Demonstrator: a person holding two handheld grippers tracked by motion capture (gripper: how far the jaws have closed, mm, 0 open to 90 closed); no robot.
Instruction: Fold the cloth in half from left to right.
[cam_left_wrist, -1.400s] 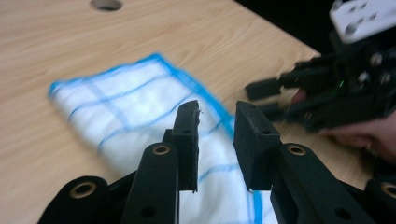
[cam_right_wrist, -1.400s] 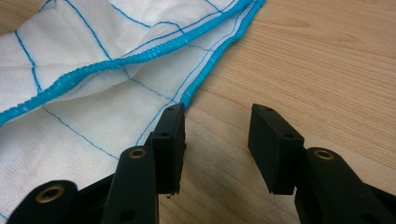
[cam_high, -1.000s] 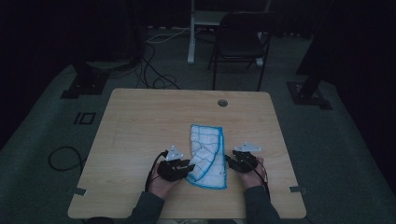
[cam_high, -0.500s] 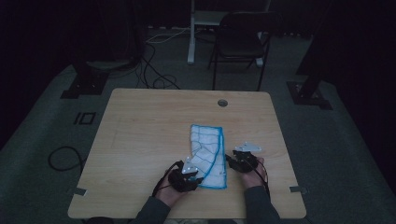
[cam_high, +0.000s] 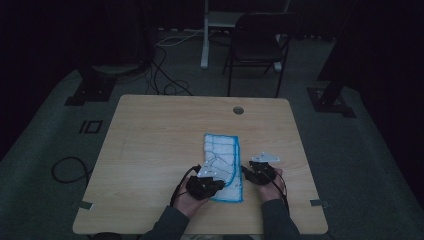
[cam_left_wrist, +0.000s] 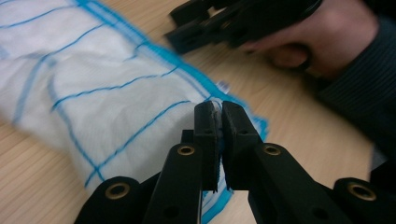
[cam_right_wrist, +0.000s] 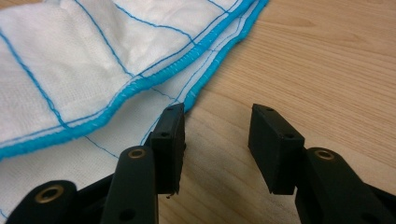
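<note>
Folding the cloth (cam_high: 223, 165), lying right of centre toward the near edge of the surface (cam_high: 150, 150). Left claw (cam_left_wrist: 218, 122) just closed, clamped on the cloth's near blue hem. Right claw (cam_right_wrist: 215, 135) apart, low at the right hem, one jaw over the cloth, nothing gripped. Best to pinch both layers before lifting, raise evenly. Both hands low, claws pointing away from the near edge.

the cloth (cam_high: 223, 162) lies on the table (cam_high: 150, 150), right of its middle and toward your near edge. your left gripper (cam_high: 209, 184) sits at the cloth's near left corner, your right gripper (cam_high: 250, 175) just beside its right edge. a chair (cam_high: 257, 45) stands behind the table.
</note>
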